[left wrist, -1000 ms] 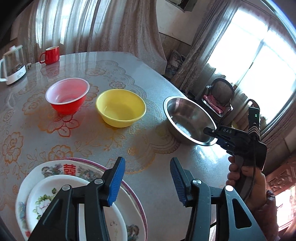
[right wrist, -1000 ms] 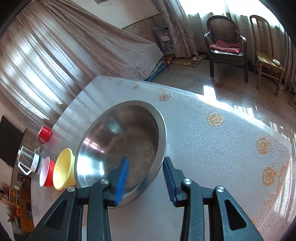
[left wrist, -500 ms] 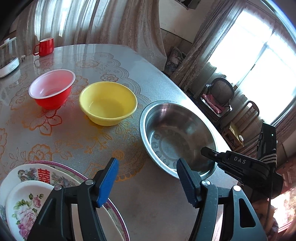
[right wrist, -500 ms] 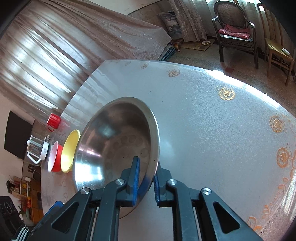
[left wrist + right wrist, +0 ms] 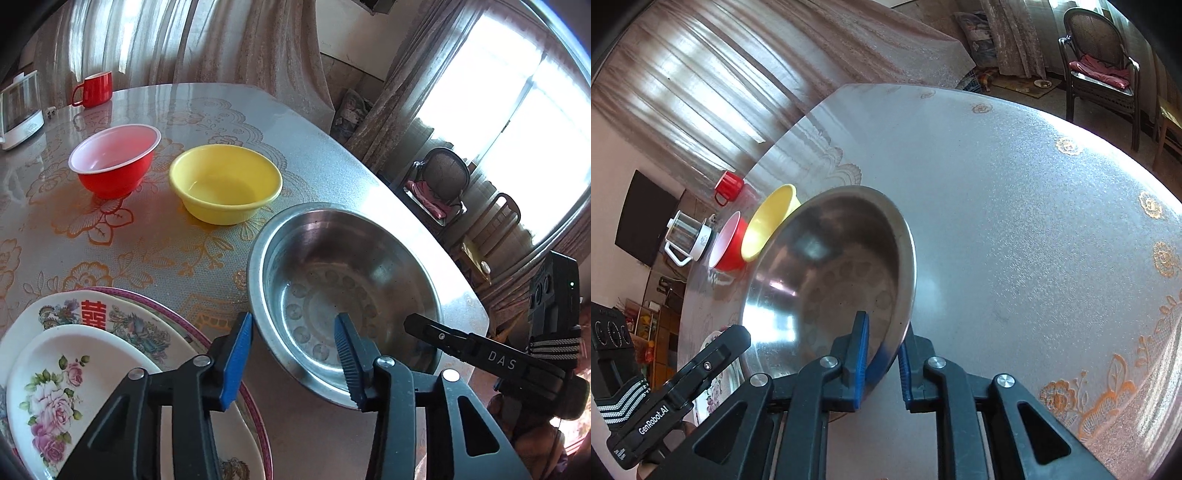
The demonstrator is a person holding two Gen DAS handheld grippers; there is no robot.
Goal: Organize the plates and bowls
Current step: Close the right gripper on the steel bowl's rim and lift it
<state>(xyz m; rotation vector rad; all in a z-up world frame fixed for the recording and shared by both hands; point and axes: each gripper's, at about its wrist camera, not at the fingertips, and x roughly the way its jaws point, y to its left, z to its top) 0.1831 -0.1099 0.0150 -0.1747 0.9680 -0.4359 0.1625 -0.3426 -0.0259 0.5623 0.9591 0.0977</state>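
Observation:
A steel bowl [image 5: 347, 280] sits on the table near its right edge. My right gripper [image 5: 882, 363] is shut on the steel bowl's [image 5: 831, 280] near rim, one finger inside and one outside. My left gripper [image 5: 293, 363] is open, its fingers straddling the steel bowl's near-left rim without touching it. A yellow bowl [image 5: 225, 182] and a red bowl [image 5: 114, 160] stand beyond, to the left; both also show in the right wrist view, the yellow bowl [image 5: 768, 223] and the red bowl [image 5: 727, 245]. Two stacked floral plates [image 5: 74, 354] lie at the near left.
A red mug [image 5: 94, 88] and a glass kettle [image 5: 20, 107] stand at the far left of the table. The table's edge [image 5: 469, 291] runs just right of the steel bowl. Chairs [image 5: 1100, 74] stand on the floor beyond the table.
My right gripper closed on the steel bowl's rim and drew the bowl toward the plates. My left gripper moved right, up to the bowl's rim.

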